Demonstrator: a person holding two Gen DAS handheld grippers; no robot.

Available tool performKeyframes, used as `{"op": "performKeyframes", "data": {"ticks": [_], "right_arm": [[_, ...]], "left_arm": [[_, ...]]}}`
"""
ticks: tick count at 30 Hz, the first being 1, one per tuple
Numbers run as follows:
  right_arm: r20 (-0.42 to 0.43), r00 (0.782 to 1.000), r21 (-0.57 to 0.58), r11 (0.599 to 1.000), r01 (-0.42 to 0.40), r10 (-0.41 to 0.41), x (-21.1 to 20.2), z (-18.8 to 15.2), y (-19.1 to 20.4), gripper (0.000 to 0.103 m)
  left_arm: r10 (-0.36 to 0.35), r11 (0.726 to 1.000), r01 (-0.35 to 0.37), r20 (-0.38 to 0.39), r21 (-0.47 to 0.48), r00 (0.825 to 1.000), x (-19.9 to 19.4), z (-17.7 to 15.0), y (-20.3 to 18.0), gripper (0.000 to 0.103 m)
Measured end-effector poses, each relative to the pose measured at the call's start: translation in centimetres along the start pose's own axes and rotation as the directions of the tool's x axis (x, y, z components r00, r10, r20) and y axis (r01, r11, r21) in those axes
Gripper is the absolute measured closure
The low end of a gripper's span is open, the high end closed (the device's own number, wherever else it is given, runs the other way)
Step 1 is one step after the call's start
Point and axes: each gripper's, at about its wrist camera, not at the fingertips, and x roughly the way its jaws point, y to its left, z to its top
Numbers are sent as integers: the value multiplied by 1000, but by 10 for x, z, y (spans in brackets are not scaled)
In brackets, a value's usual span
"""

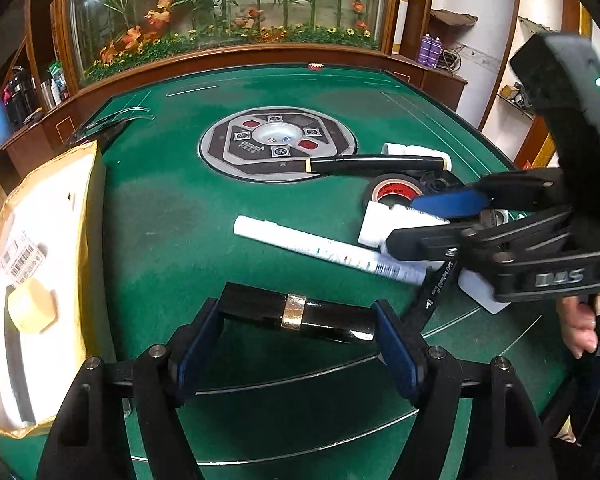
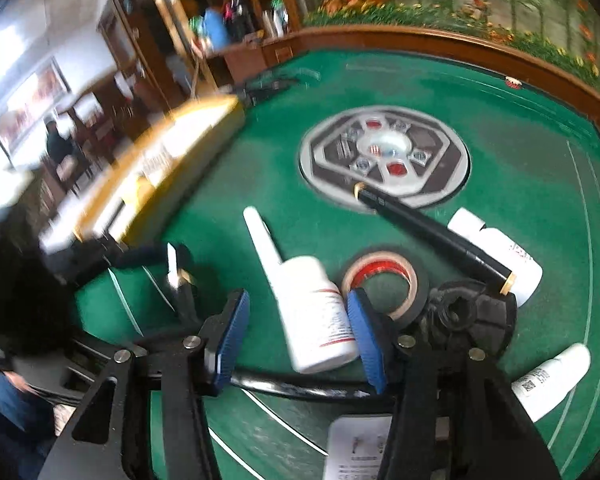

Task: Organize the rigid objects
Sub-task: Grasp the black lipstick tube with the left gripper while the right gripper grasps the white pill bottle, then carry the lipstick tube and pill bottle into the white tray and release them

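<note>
On the table [image 1: 172, 184] ahead of you, the round control panel [image 1: 278, 142] sits at the centre. Left of it lies the padded envelope [image 1: 40, 240], with a tape roll [image 1: 32, 306] resting on it. Right of the panel, a long marker [image 1: 374, 163] lies across a bottle [image 1: 400, 149]; nearer you sits another tape roll [image 1: 394, 192]. The paint pen [image 1: 328, 250] lies before that, and the short banded tube [image 1: 296, 312] lies nearest, between your left gripper's [image 1: 298, 346] fingers. In the right wrist view, a nozzle bottle [image 2: 300, 292] lies between your right gripper's [image 2: 296, 334] fingers, beside that roll.

A green felt table [image 1: 172, 208] is carrying a white marker [image 1: 328, 250]; a black pen [image 1: 374, 164], tape roll [image 1: 394, 192], black-and-gold tube [image 1: 296, 314] and what may be a padded envelope [image 1: 40, 272] are lying on it.
</note>
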Motion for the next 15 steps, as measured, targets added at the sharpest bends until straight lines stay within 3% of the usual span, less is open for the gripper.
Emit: {"op": "performKeyframes", "data": {"ticks": [2, 15], "right_arm": [[-26, 1000, 1, 1000, 8, -8, 7, -2, -1, 66], [-28, 998, -80, 995, 59, -62, 9, -7, 11, 65]], "left_arm": [[-4, 1000, 4, 3, -2, 1000, -1, 0, 1, 24], [-13, 1000, 13, 5, -11, 1000, -1, 0, 1, 24]]}}
